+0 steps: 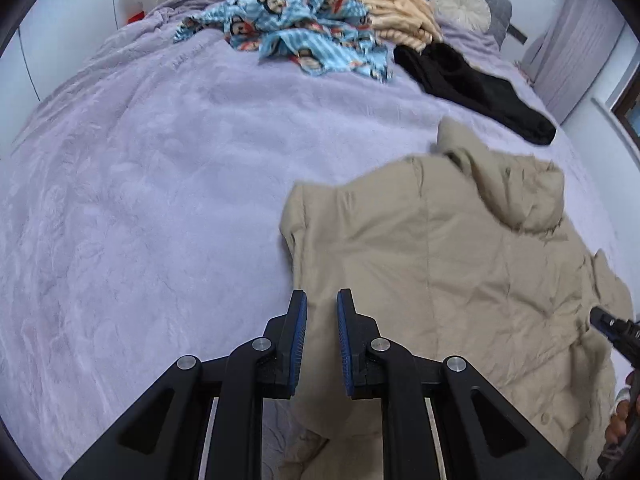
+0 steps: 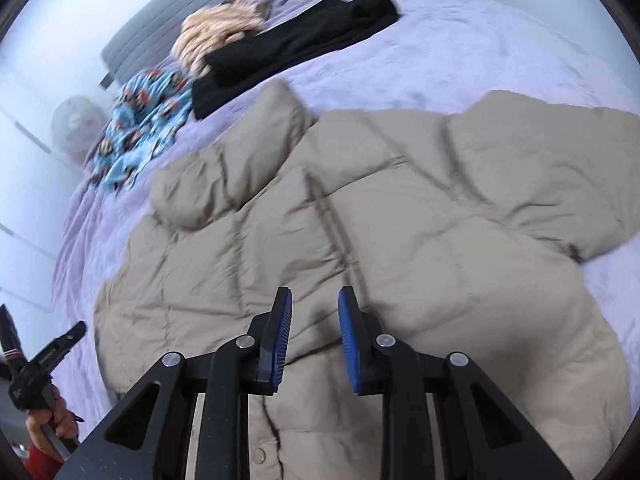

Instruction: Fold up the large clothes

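Note:
A large beige puffer jacket point(image 1: 440, 248) lies spread on the lavender bed, front up, hood point(image 1: 520, 184) toward the headboard. It fills the right wrist view point(image 2: 400, 208), one sleeve point(image 2: 560, 168) out to the right. My left gripper point(image 1: 322, 304) is open and empty over the jacket's left edge. My right gripper point(image 2: 315, 300) is open and empty above the jacket's middle, near its front closure. The right gripper's tip shows at the left wrist view's right edge point(image 1: 612, 328); the left gripper shows at the right wrist view's lower left point(image 2: 44, 360).
The lavender blanket point(image 1: 160, 200) covers the bed. Near the headboard lie a blue cartoon-print garment point(image 1: 304, 32), a cream fuzzy garment point(image 1: 396, 8), a black garment point(image 1: 472, 80) and a round pale cushion point(image 1: 460, 4). White walls border the bed.

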Available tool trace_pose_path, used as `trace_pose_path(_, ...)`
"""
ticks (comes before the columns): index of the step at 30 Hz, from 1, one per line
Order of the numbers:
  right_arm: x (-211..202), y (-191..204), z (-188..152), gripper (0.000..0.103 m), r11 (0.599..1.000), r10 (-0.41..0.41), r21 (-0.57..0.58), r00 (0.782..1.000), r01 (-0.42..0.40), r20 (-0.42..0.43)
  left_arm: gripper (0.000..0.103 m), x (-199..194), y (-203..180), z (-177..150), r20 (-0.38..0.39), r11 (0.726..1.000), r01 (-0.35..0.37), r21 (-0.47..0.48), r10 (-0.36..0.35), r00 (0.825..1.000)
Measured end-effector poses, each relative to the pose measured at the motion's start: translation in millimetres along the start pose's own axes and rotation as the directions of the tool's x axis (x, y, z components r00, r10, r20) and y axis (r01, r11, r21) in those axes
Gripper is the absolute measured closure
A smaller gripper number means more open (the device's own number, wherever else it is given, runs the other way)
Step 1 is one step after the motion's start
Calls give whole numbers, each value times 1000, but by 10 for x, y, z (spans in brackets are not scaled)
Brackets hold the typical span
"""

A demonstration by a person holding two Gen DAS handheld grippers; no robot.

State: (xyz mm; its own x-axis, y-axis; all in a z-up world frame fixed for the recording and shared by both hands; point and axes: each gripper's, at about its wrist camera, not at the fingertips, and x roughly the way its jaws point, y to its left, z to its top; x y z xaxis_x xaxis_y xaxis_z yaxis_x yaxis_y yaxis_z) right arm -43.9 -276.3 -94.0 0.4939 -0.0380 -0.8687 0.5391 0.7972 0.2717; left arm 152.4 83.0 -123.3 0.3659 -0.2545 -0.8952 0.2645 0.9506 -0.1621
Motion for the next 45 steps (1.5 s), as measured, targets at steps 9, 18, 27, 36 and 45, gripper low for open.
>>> trace_pose_path(9, 361, -212, -101, 82, 995, 25, 95, 993, -14, -114, 86, 243, -119, -209, -53, 995, -95, -5, 95, 994)
trace_pose_path(18, -246, -634, -365, 71, 982, 104, 168, 989, -86, -106, 86, -313, -491, -363, -46, 990, -128, 49, 131, 990)
trace_pose_path(27, -576, -998, -618, 61, 969, 149, 222, 975, -110, -164, 86, -550, -1181, -892, -100, 995, -93, 45, 97, 990)
trace_pose_path(36, -1028, -985, -604, 56, 972, 165, 197, 970, -129, -180, 1, -1115, -1501, -1067, -63, 990, -142, 21, 143, 988)
trace_pose_path(45, -1430, -756, -672, 36, 961, 173, 237, 979, -144, -109, 1, -1386, -1500, -1052, -3, 979, -171, 110, 173, 985)
